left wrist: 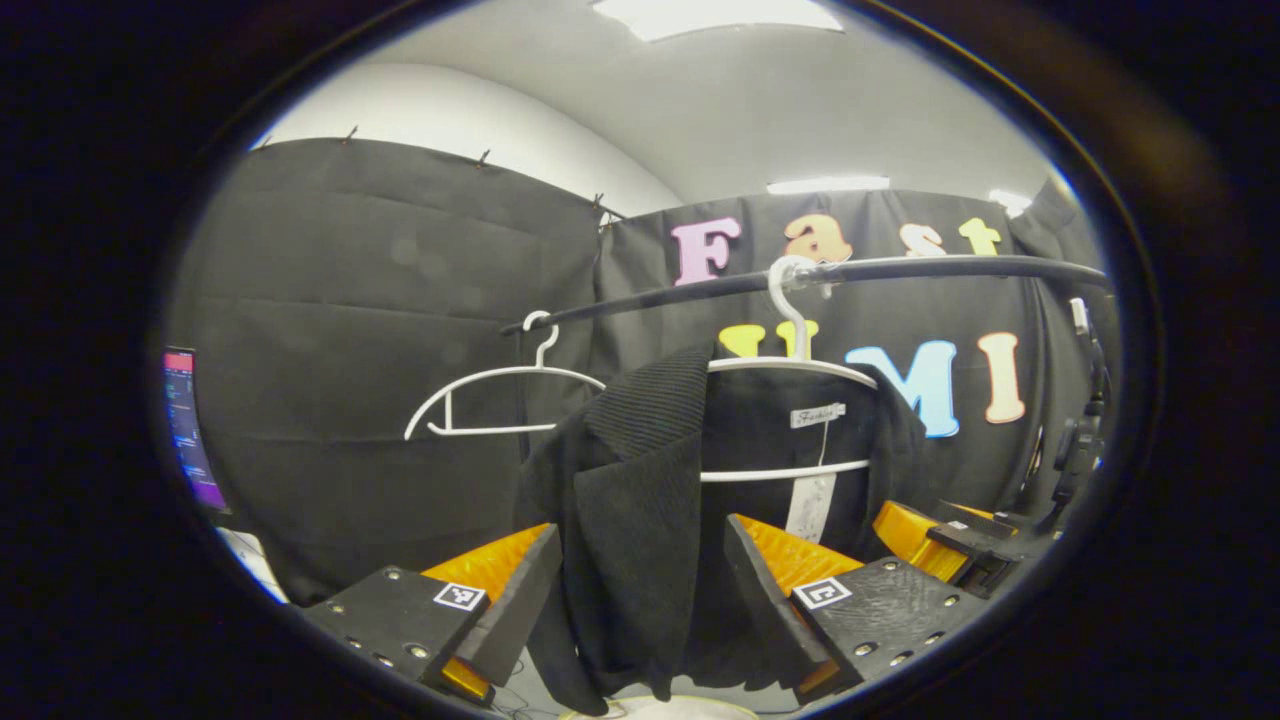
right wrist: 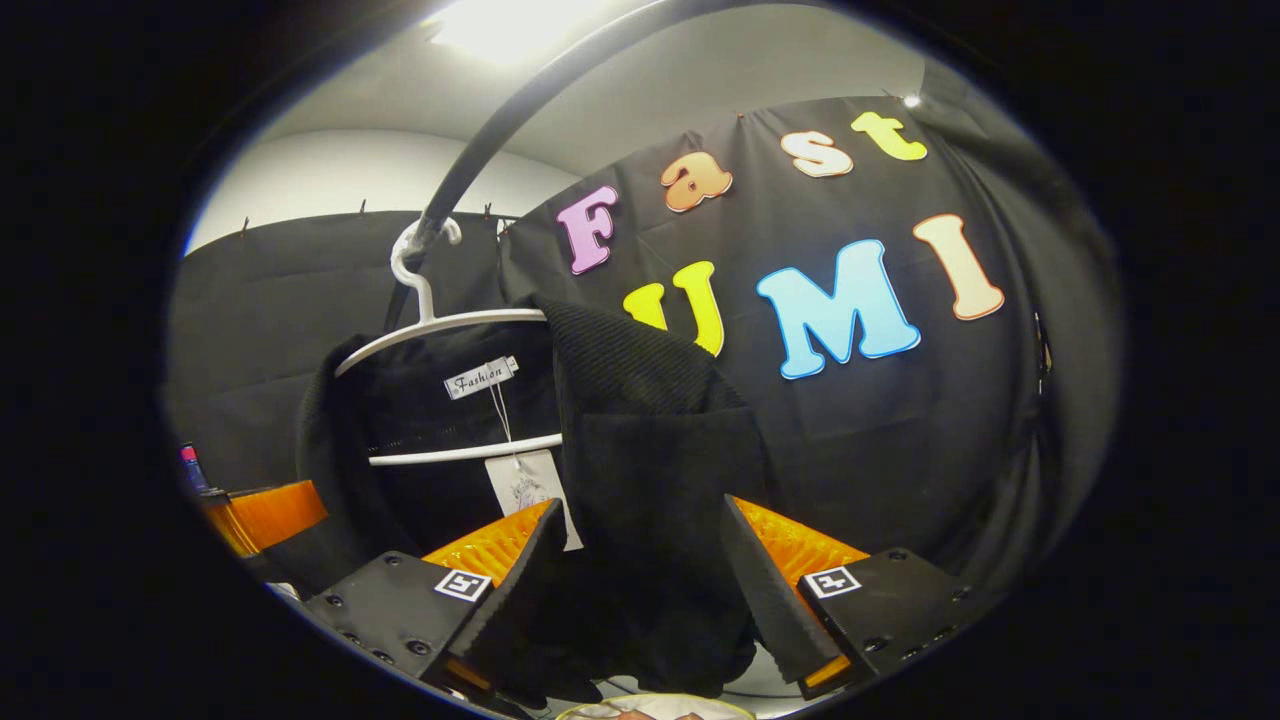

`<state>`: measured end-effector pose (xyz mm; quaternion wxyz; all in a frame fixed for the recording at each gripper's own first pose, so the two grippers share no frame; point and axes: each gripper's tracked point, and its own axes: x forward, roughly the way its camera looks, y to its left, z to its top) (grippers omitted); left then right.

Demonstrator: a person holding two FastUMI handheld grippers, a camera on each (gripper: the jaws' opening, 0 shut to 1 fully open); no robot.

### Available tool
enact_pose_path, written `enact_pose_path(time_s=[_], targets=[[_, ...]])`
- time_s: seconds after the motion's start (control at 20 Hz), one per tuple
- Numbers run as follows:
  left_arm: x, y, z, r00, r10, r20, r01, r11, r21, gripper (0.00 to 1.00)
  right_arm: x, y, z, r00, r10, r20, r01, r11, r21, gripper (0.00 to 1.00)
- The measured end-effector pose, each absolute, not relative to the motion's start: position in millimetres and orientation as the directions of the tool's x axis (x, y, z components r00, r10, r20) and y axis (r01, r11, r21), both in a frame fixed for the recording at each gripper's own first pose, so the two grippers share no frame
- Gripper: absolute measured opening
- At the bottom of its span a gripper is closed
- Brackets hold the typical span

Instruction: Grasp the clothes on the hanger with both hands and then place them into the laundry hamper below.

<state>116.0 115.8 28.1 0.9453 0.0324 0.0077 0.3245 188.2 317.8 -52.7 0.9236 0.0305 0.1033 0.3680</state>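
A black garment (left wrist: 650, 440) hangs on a white hanger (left wrist: 790, 365) from a black rail (left wrist: 900, 268). In the left gripper view its one front panel drops between the fingers of my left gripper (left wrist: 640, 525), which stands open around the cloth without pressing it. The right gripper (left wrist: 940, 535) shows farther off at the right, by the garment's other side. In the right gripper view the garment (right wrist: 650, 460) on its hanger (right wrist: 440, 325) hangs with a front panel between the open fingers of my right gripper (right wrist: 641, 503). The left gripper (right wrist: 260, 515) appears at the left edge.
An empty white hanger (left wrist: 500, 385) hangs on the same rail to the left. A lit screen (left wrist: 185, 420) stands at the far left. A pale rounded rim (left wrist: 680, 710) shows below the garment, and again as the rim (right wrist: 650, 708) in the right gripper view.
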Motion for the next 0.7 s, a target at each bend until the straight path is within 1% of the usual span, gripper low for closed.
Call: enact_pose_path(time_s=[0.15,0.35,0.7], targets=[[128,122,24,0.786,0.618,0.000,-0.616,0.785,0.067,0.95,193,326,-57,0.695,0.696,-0.181,-0.681,0.717,0.145,0.98],[140,128,16,0.784,0.621,-0.017,-0.620,0.784,0.032,0.95,200,335,-61,0.688,0.700,-0.190,-0.687,0.713,0.140,0.98],[149,147,9,0.762,0.647,-0.027,-0.647,0.762,0.024,0.95,213,344,-67,0.687,0.698,-0.199,-0.688,0.714,0.129,0.98]])
